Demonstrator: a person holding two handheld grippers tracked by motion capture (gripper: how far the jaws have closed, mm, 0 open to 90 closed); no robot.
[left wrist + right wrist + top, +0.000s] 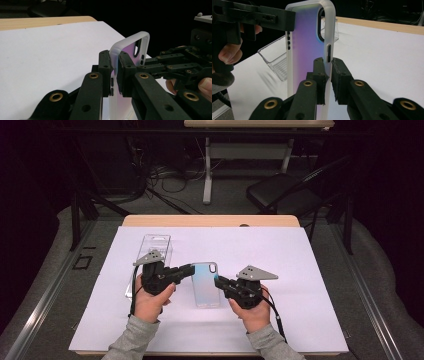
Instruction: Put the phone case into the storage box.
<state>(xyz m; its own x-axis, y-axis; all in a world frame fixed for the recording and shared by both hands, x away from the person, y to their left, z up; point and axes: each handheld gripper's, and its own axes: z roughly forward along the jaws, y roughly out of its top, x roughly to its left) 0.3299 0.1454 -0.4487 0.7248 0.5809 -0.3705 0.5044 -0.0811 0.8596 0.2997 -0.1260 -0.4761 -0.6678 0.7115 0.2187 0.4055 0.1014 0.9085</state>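
A translucent phone case (205, 282) with an iridescent blue-violet back and a camera cut-out is held between both grippers over the white sheet. My left gripper (191, 268) is shut on its left long edge; in the left gripper view its jaws (113, 62) pinch the frosted rim of the case (130, 47). My right gripper (218, 281) is shut on the opposite long edge, and in the right gripper view (327, 67) it clamps the rim of the case (307, 50) just below a side slot. Each hand grips its tool from below.
A clear plastic packaging tray (155, 245) lies on the white sheet (300, 270) behind the left hand, and the tray (277, 60) is behind the case in the right gripper view. The sheet covers a wooden table (210, 221). A dark folding chair (285, 192) stands beyond.
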